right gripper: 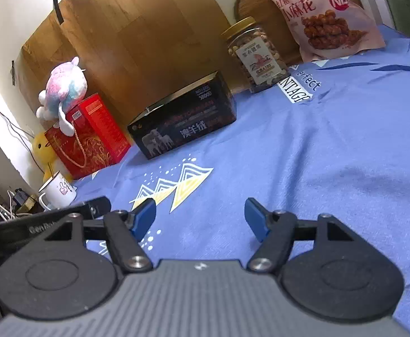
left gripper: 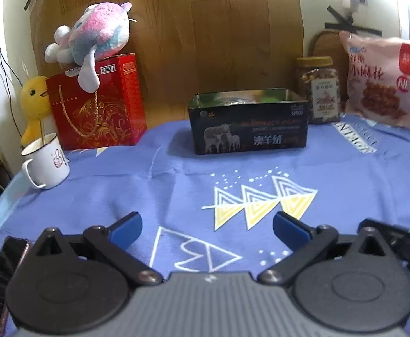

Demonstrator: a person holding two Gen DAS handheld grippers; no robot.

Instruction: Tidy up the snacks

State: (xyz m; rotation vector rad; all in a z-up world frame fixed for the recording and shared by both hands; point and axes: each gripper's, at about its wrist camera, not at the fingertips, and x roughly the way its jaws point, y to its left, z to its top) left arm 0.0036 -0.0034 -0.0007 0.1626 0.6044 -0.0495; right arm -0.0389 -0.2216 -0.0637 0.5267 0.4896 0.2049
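Note:
A black open-topped box [left gripper: 249, 123] with sheep pictures stands at the back middle of the blue cloth; something shiny lies inside it. It also shows in the right wrist view [right gripper: 185, 120]. A clear jar of nuts with a gold lid [left gripper: 318, 90] [right gripper: 254, 53] stands right of the box. A pink snack bag [left gripper: 378, 78] [right gripper: 325, 14] leans at the far right. My left gripper [left gripper: 207, 229] is open and empty, low over the cloth. My right gripper [right gripper: 200, 217] is open and empty, also over the cloth.
A red gift box [left gripper: 98, 104] [right gripper: 89, 137] with a pink-blue plush [left gripper: 95, 36] on top stands back left. A yellow duck toy [left gripper: 33, 104] and a white mug [left gripper: 46, 163] [right gripper: 59, 191] stand by the left edge. A wooden board [left gripper: 190, 28] backs the table. A phone [left gripper: 5, 278] lies front left.

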